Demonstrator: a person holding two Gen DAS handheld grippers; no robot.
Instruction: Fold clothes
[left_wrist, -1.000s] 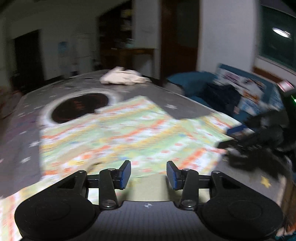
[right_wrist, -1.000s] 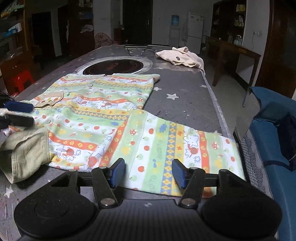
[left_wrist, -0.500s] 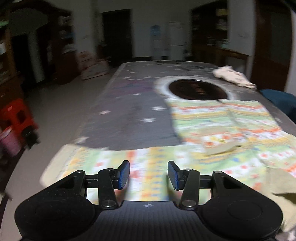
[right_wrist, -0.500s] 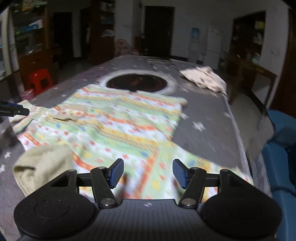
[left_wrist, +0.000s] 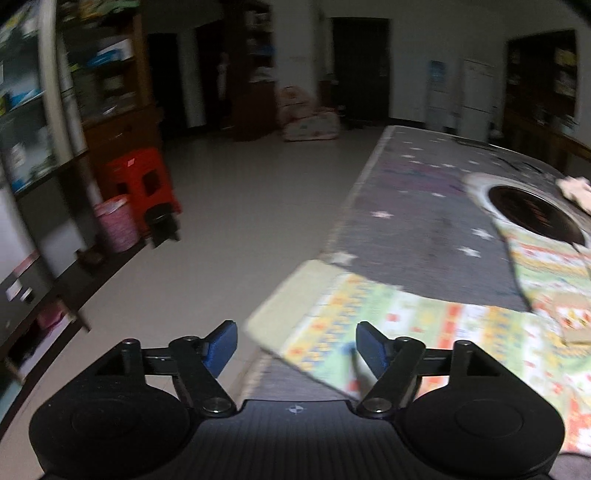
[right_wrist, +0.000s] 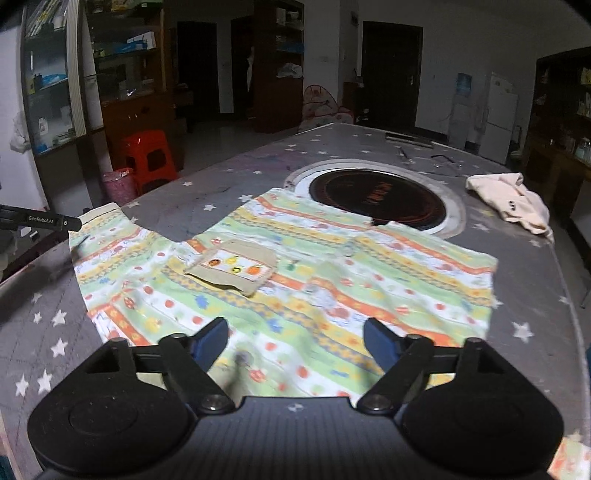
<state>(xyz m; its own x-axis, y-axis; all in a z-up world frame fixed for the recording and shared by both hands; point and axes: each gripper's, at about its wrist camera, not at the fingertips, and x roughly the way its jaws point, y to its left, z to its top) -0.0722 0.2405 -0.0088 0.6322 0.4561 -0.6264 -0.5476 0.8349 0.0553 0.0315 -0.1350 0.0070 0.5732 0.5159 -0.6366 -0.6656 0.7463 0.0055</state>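
On the far left of the room stand tall shelves (right_wrist: 55, 85) full of boxes, and beside them a red stool (right_wrist: 149, 157) and a small pink bin (right_wrist: 119, 184) sit on the floor. Next comes the long table (right_wrist: 221, 177), covered in a grey cloth with little white stars. The left gripper (left_wrist: 296, 347) hangs over the left corner of the table, right above the end of a sleeve (left_wrist: 332, 317) that reaches out to the table's edge. Its jaws have just been opening and now stand wide apart, and they hold nothing; the sleeve lies flat below them. In the right wrist view the tip of this gripper shows at the far left, above that same sleeve end. In the middle of the table lies the shirt (right_wrist: 314, 273), spread out flat, with green, orange and yellow stripes and small pictures on it. A tan pocket (right_wrist: 232, 269) sits on its front. The right gripper (right_wrist: 295, 345) hangs over the near edge of the shirt. Its jaws have just been opening too, they stand wide, and nothing is pinched between them. Behind the shirt is a round black plate (right_wrist: 376, 201) set into the table, and the top of the shirt touches its pale ring. Further right, a cream cloth (right_wrist: 511, 203) lies in a crumpled heap, well apart from the shirt.
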